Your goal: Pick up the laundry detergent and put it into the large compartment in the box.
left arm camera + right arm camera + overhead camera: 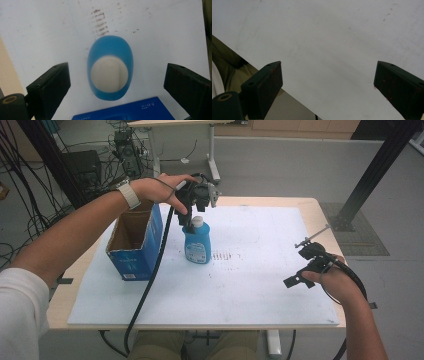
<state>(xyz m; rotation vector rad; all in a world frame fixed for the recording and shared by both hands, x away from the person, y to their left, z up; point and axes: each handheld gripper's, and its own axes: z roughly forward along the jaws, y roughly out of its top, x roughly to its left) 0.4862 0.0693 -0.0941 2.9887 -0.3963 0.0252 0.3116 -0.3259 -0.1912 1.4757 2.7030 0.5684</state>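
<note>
In the high view, a blue bottle (pixel 197 246) with a white cap stands upright on the white board (pixel 250 285) that covers the table, toward its far left part. Just to the left of the bottle stands an open blue cardboard box (pixel 137 242), close beside it; whether they touch cannot be told. The left gripper (pixel 192 217) hangs directly above the bottle's cap, pointing down, with its black cable (pixel 150 285) trailing toward the near edge of the table. The right gripper (pixel 307 265) is held over the right side of the board, well apart from the bottle and box. A patch of reddish-brown marks (pixel 225 255) lies on the board just right of the bottle.

In the left gripper view, the camera looks straight down on the bottle (pixel 110 67), its white cap (pixel 109 74) centred between the two black jaws. The jaws stand wide apart, clear of the bottle on both sides. The blue box edge (pixel 125 111) shows at the bottom, and the reddish marks (pixel 100 22) beyond the bottle.

In the right gripper view, the jaws stand wide apart with nothing between them, over the bare white board (pixel 324 45) and its edge.
</note>
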